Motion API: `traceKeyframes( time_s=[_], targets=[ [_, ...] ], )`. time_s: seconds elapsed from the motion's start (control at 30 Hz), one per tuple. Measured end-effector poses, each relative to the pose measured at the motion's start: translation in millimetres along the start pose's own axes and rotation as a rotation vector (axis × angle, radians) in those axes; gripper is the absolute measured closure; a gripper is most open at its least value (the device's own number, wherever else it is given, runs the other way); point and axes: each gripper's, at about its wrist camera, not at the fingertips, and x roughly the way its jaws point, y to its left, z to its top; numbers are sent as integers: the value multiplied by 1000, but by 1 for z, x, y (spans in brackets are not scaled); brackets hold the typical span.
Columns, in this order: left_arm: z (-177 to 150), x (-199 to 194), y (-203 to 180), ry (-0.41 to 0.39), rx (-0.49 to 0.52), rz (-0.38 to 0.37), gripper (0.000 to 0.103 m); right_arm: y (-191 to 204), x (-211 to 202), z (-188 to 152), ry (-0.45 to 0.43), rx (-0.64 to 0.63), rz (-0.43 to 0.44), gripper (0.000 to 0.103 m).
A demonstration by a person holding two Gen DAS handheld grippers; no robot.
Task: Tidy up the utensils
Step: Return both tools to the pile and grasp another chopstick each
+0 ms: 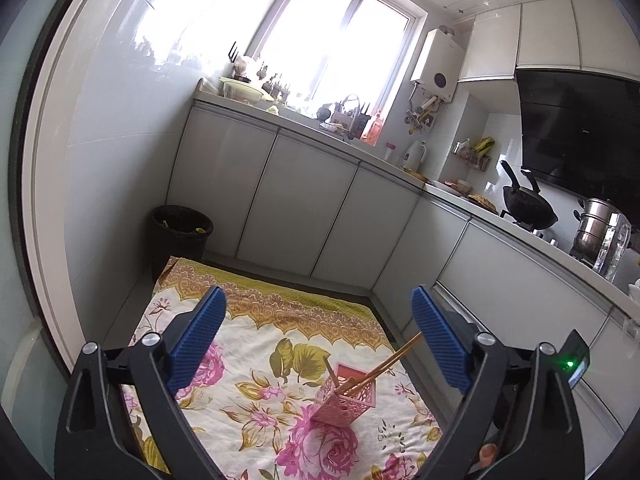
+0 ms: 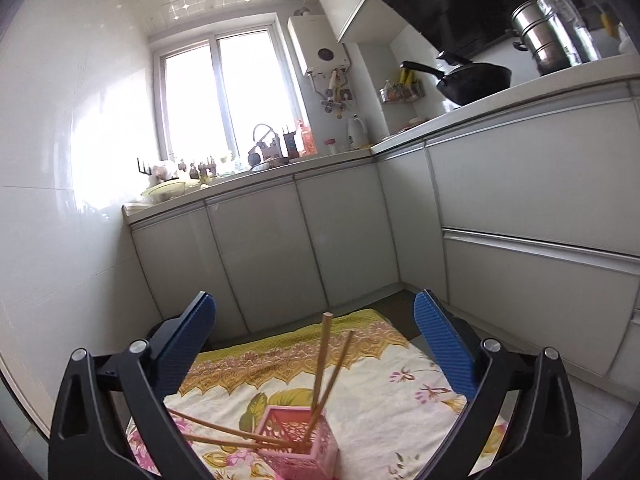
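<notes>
Left wrist view: floral cloth (image 1: 256,344) spread across lower centre. Pink holder (image 1: 348,398) standing on it at lower centre, between the parted blue fingers of the released left claw (image 1: 318,336), chopsticks (image 1: 394,356) leaning out toward the right. Right wrist view: right claw (image 2: 316,344) likewise spread wide, grasping nothing, above the holder (image 2: 298,446) at bottom centre.

Small white-tiled kitchen, daylit

A bright window (image 1: 336,36) sits above the L-shaped counter (image 2: 280,168) with grey cabinet doors (image 1: 296,208); a black bin (image 1: 180,236) stands in the corner.
</notes>
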Motion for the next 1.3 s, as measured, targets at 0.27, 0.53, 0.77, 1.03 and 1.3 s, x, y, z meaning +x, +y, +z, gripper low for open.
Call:
traceKeyframes(
  time_s=[0.27,0.53,0.77,1.03,1.3],
  targets=[
    [-15,-6,-35,109,135,-81,7,-50,-60,-12,294,-30,-192,6],
    [-66,23,-85,375,346,-226,7,-131,-93,-86,689,338,-182,6],
    [-146,87,-127,738,577,-315,7,-148,-99,-120,828,370,-222,6],
    [-234,162,-145,1133,757,-293,53,-147,-94,-128,899,313,-217,6],
    [-283,193,-146,1260,808,-242,77,-144,-87,-142,978,319,-177,6]
  ],
)
